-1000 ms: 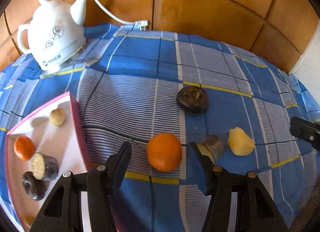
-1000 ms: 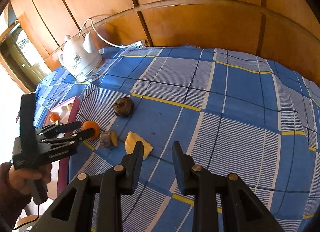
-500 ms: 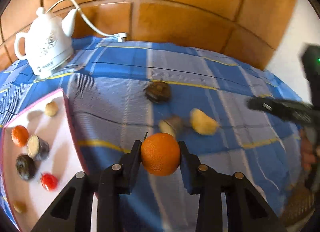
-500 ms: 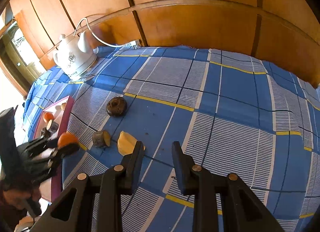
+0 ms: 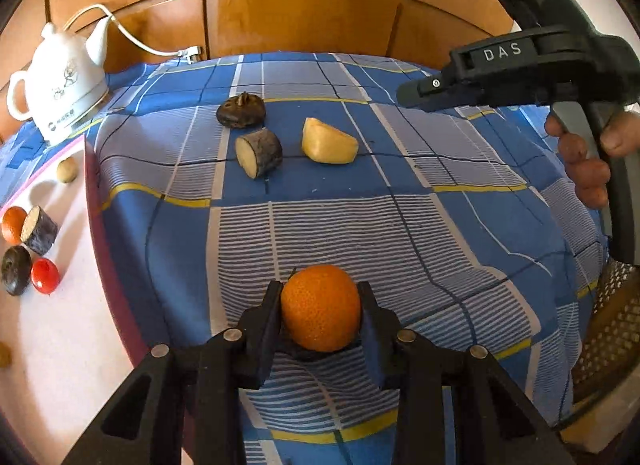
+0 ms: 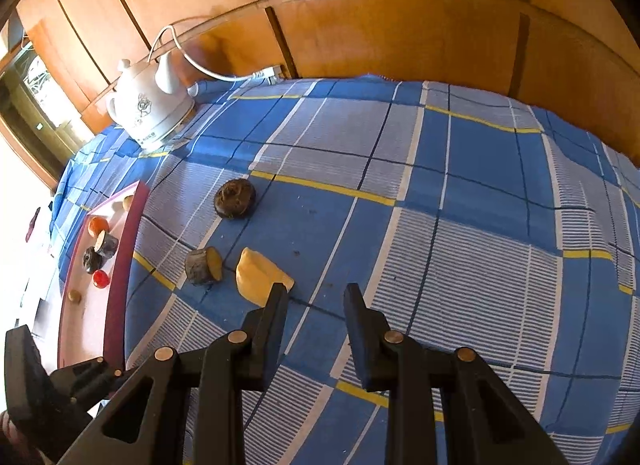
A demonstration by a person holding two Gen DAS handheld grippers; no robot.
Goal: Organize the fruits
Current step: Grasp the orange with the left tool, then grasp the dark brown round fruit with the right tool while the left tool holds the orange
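My left gripper (image 5: 320, 305) is shut on an orange (image 5: 320, 307) and holds it above the blue checked cloth. Farther off on the cloth lie a dark round fruit (image 5: 241, 110), a cut dark-skinned piece (image 5: 259, 152) and a yellow wedge (image 5: 328, 141). A pink tray (image 5: 60, 329) at the left holds a small orange (image 5: 12, 224), a cut dark piece (image 5: 39, 229), a dark fruit (image 5: 15, 269), a red fruit (image 5: 45, 275) and a small tan one (image 5: 66, 170). My right gripper (image 6: 314, 301) is open and empty, just right of the yellow wedge (image 6: 260, 277).
A white kettle (image 5: 60, 85) with a cord stands at the back left, near wooden panels. The right gripper's body (image 5: 540, 65) and hand show at the right in the left wrist view. A metal mesh object (image 5: 616, 329) sits beyond the table's right edge.
My left gripper closed on the orange, lifted it and drew back toward the near edge. The right gripper moved slightly closer to the yellow wedge and stayed open.
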